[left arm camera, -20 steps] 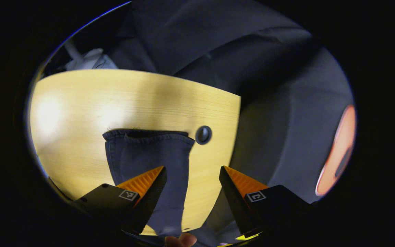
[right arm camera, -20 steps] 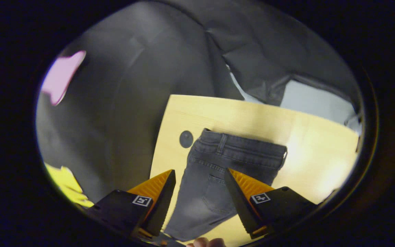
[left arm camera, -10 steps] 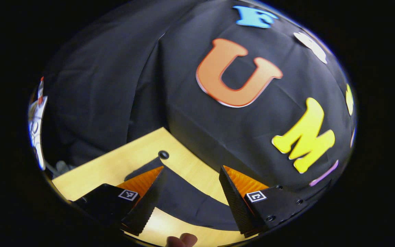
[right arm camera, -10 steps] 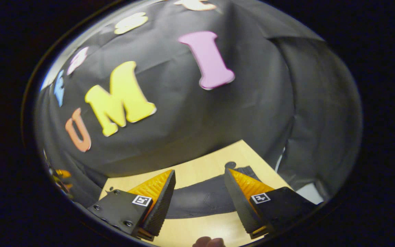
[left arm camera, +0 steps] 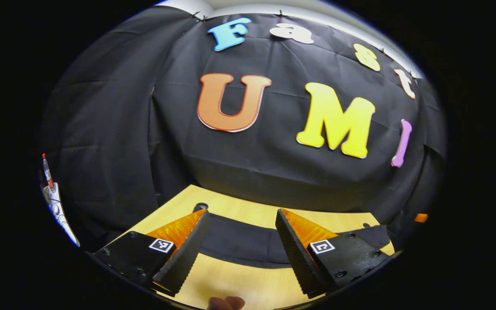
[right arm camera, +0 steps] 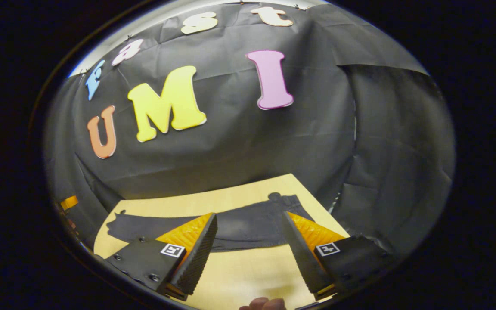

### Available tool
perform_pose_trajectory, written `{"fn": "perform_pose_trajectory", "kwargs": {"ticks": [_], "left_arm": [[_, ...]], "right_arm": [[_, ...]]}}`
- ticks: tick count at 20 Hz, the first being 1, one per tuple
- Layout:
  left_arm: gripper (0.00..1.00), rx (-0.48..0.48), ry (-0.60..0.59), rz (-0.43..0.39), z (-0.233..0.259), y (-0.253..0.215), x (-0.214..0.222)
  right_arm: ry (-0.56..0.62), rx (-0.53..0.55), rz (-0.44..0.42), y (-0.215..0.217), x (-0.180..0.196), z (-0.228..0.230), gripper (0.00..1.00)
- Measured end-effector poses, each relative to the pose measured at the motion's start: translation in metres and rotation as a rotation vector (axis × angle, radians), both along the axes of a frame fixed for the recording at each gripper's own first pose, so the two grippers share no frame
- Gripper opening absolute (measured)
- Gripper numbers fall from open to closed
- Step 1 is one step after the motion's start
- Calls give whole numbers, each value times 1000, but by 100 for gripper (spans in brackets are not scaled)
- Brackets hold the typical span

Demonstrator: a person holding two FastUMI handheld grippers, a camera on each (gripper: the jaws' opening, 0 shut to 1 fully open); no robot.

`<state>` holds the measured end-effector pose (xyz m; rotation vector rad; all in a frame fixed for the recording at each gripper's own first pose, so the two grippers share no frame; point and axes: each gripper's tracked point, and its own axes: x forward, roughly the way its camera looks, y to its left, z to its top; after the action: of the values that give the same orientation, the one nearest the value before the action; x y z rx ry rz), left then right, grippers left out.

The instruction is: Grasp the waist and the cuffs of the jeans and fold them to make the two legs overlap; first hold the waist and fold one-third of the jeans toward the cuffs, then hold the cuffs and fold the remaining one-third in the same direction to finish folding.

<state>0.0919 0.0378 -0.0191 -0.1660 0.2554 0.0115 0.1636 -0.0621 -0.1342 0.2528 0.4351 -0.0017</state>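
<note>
Both tongs, left (left arm camera: 239, 245) and right (right arm camera: 250, 249), gape empty above the bench (right arm camera: 248, 275). Jeans (right arm camera: 239, 226) lie flat at 12 o'clock: soft, heavyish denim; pinch waistband and cuffs.

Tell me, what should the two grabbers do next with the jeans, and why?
Probably lower both toward the jeans. They lie flat across the wooden table, unfolded. The left gripper and right gripper are open and holding nothing, above the table's near side, so nothing can fold until they reach the waist and cuffs.
</note>
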Motion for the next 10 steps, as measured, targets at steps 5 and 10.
{"fn": "perform_pose_trajectory", "kwargs": {"ticks": [5, 10], "left_arm": [[99, -24, 21, 14, -8, -16, -20], [99, 11, 74, 65, -14, -12, -38]], "right_arm": [[106, 39, -87, -54, 10, -66, 95], [202, 146, -174, -98, 70, -149, 98]]}}
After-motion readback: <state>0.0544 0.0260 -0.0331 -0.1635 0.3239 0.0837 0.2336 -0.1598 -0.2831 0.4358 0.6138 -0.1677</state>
